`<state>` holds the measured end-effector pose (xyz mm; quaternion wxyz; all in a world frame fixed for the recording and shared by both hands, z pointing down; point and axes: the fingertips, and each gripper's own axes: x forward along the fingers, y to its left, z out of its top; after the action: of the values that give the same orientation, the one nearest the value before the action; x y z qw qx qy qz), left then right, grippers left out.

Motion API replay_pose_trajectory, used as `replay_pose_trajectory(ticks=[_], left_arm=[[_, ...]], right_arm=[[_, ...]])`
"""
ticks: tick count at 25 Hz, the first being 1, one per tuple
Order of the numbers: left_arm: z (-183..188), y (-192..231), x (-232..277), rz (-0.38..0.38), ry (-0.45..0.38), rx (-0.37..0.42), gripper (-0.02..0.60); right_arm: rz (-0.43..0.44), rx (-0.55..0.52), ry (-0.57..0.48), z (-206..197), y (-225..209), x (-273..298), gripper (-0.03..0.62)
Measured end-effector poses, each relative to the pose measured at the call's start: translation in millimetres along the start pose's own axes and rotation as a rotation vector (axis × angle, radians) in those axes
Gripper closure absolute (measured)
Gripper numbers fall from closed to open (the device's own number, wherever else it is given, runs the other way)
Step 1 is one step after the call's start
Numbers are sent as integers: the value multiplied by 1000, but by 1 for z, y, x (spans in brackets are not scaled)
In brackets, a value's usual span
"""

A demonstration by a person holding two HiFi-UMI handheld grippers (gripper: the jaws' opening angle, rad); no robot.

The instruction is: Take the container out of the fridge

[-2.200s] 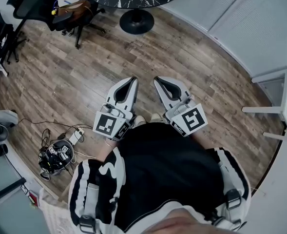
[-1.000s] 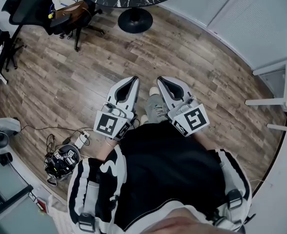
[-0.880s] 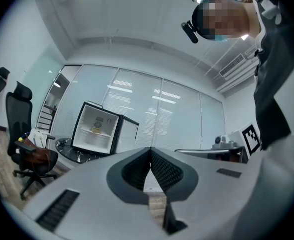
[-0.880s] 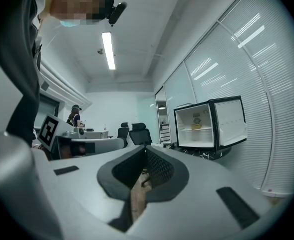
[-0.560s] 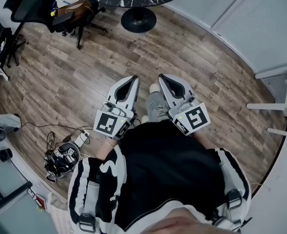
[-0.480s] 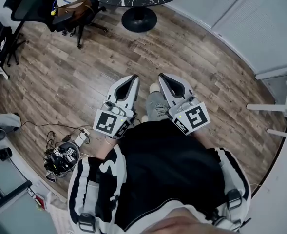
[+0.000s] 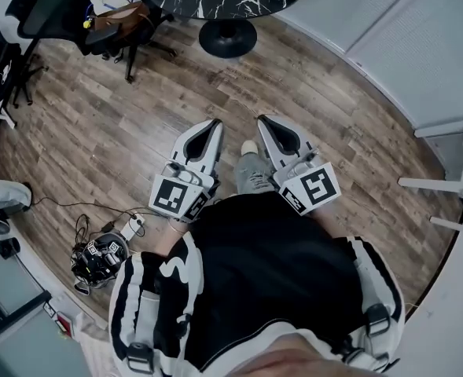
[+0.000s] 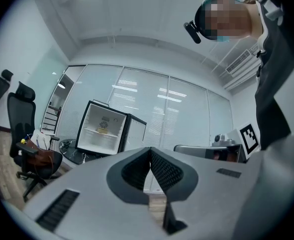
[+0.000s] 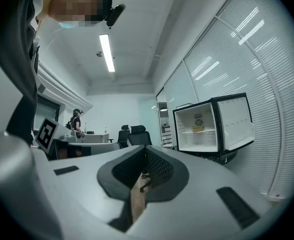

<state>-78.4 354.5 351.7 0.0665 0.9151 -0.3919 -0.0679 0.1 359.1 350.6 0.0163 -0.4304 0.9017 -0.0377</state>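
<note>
The left tongs (image 8: 149, 150) and right tongs (image 9: 146, 151) were closed, empty. The container (image 9: 197, 129) in the fridge (image 9: 234, 123) looked small, light and rigid; gripping across its sides seemed best.

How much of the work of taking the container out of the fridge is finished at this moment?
Done: the door of the small black fridge with a white inside stands open. In hand: nothing; the left tool and the right tool are both shut and empty, across the room from the fridge. Left: gripping and lifting out the small yellowish container on the fridge's shelf.
</note>
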Motion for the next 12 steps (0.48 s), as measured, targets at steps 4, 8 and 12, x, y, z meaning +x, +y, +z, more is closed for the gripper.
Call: replay_pose_trajectory(ticks=[4,8,12], left_arm=[[0,9,14,-4,-6,2,572],[2,19,28,-5,-12,-2,572],[0,29,41,-3,-4,-7,572]], right_arm=[[0,-1,-1,0,-12,11,582],[-2,1,0,3,-26,23,582],[-3,7,4,2,-38,36,582]])
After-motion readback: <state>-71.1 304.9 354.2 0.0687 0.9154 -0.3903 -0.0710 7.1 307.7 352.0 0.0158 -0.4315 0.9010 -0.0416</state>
